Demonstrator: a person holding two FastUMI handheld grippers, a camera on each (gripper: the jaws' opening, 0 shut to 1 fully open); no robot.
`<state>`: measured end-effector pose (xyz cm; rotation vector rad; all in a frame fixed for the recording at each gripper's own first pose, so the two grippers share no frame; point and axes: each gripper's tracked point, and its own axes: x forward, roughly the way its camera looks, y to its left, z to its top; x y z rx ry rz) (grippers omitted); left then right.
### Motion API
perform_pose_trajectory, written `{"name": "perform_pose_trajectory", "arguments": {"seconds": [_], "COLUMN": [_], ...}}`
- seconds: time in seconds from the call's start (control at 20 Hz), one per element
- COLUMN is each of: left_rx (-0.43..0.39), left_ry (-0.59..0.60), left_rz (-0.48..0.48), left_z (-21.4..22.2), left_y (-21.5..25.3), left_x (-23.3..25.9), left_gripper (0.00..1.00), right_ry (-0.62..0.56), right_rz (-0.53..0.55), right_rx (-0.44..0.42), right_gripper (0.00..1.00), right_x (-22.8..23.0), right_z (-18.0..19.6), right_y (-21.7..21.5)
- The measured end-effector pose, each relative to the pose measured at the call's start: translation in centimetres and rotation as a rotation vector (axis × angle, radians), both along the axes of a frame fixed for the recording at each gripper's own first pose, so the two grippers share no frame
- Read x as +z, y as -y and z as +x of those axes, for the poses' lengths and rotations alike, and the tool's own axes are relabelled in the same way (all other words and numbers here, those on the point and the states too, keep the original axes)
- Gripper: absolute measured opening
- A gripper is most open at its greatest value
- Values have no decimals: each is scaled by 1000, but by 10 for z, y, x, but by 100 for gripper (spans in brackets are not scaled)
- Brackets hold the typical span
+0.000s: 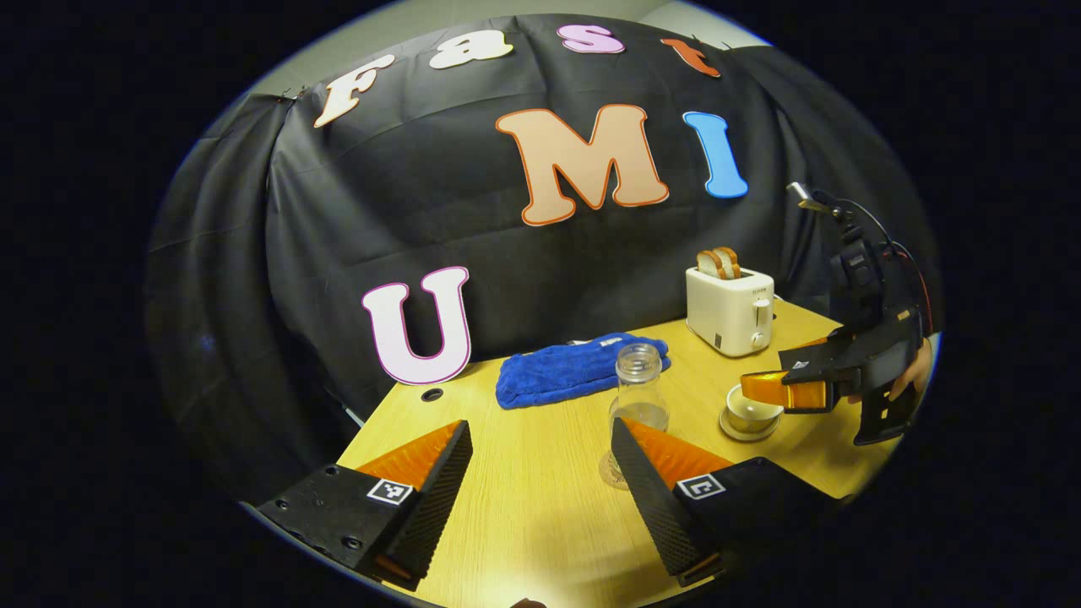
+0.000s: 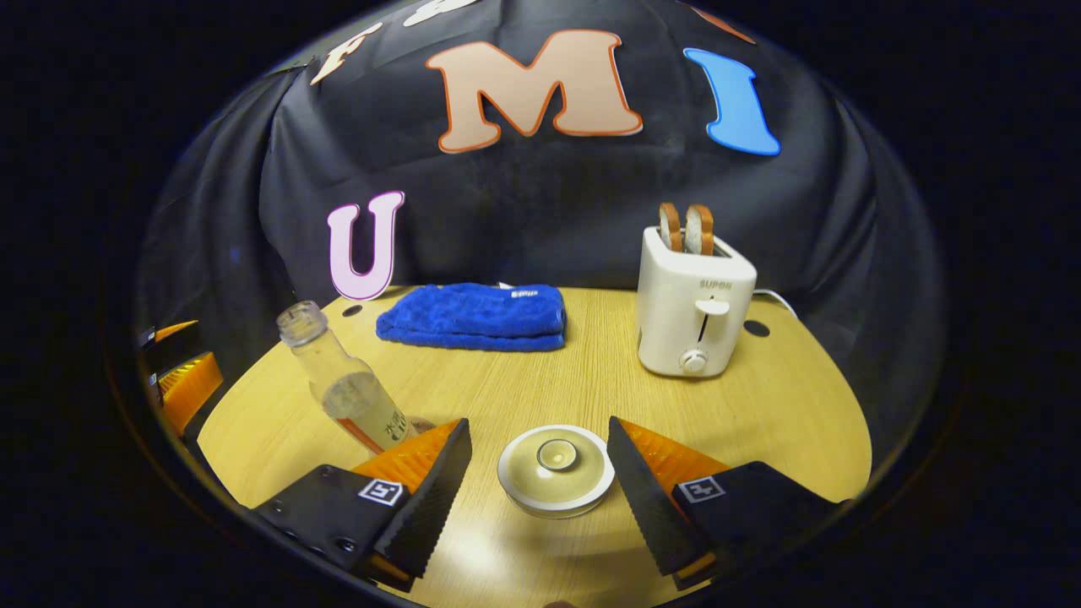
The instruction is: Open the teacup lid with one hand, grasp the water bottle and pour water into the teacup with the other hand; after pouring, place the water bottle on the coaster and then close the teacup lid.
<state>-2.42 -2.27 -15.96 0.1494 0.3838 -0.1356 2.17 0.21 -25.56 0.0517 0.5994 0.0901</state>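
Both grippers gape wide, the right gripper (image 2: 540,473) around the lidded cream ceramic teacup (image 2: 556,469), the left gripper (image 1: 540,473) near the uncapped clear plastic water bottle (image 1: 639,393)

Table (image 2: 540,371) looked like light wood-grain laminate, smooth, with a soft sheen near the front. Water bottle (image 1: 639,390) was clear plastic, glossy, with a paper-like label visible in the right gripper view. Teacup lid (image 2: 555,469) looked like glazed ceramic, smooth and shiny; the teacup (image 1: 751,411) in the left gripper view had the same glaze. Towel (image 2: 473,317) was plush cloth, fuzzy and matt. Toaster (image 2: 694,306) was smooth plastic, satin finish. Right gripper (image 2: 539,485) finger pads (image 2: 426,502) were ribbed, matt. Booth wall (image 2: 540,211) was matt creased cloth.
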Motion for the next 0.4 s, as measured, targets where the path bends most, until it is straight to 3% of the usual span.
{"name": "perform_pose_trajectory", "arguments": {"seconds": [0.4], "left_rx": [-29], "left_ry": [97], "left_rz": [-87], "left_z": [25], "left_y": [17], "left_x": [48], "left_gripper": [97], "right_ry": [248], "right_rz": [-36], "right_rx": [-16], "right_gripper": [99], "right_x": [102], "right_z": [-34], "right_y": [4]}}
